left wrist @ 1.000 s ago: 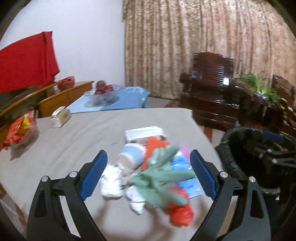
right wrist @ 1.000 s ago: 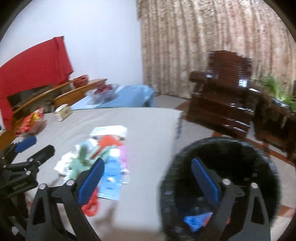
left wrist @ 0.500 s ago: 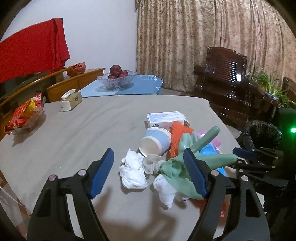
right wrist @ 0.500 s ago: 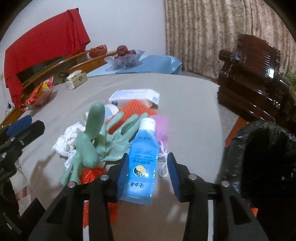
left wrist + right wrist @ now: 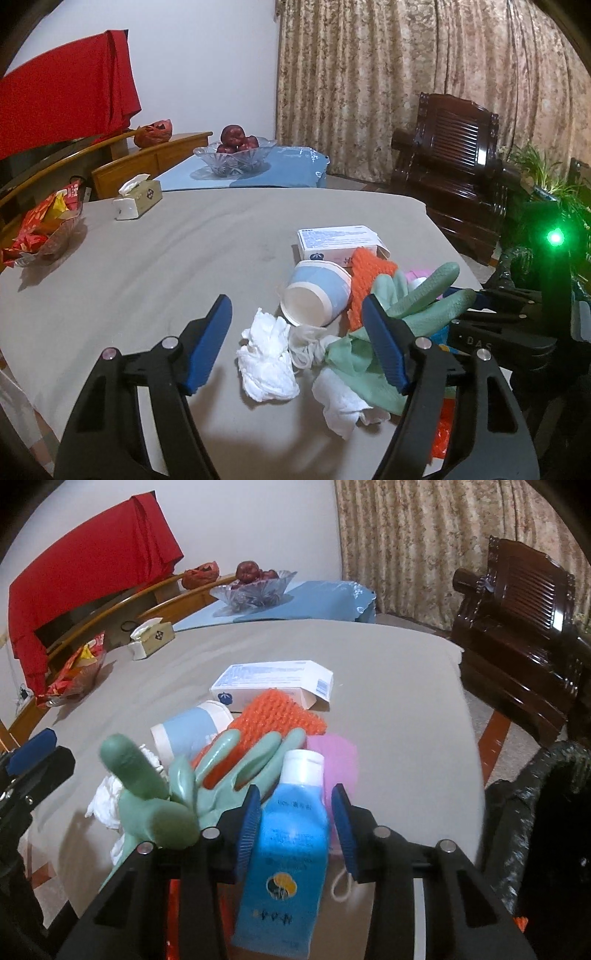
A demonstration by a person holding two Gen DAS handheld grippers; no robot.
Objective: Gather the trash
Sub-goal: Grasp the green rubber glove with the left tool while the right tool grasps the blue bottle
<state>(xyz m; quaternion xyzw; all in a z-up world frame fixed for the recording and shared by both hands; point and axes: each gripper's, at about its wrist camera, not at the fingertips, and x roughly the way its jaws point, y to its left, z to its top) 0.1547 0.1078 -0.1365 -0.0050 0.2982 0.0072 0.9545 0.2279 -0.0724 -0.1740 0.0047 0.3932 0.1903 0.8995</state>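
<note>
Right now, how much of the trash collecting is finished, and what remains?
Nearly all remains. Nothing shows as binned; the black bin stands beside the table. In hand: the right gripper straddles the blue bottle; contact is unclear. The left gripper is closing around the tissue. Left: glove, cup, box, orange sponge.

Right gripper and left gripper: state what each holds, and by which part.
The right gripper straddles the blue bottle just below its white cap; contact cannot be told. The left gripper, closing over crumpled tissue, holds nothing.

Letters "DAS" stand on the black body of the right gripper point(image 5: 476, 343), at 4 o'clock; other print is illegible.
</note>
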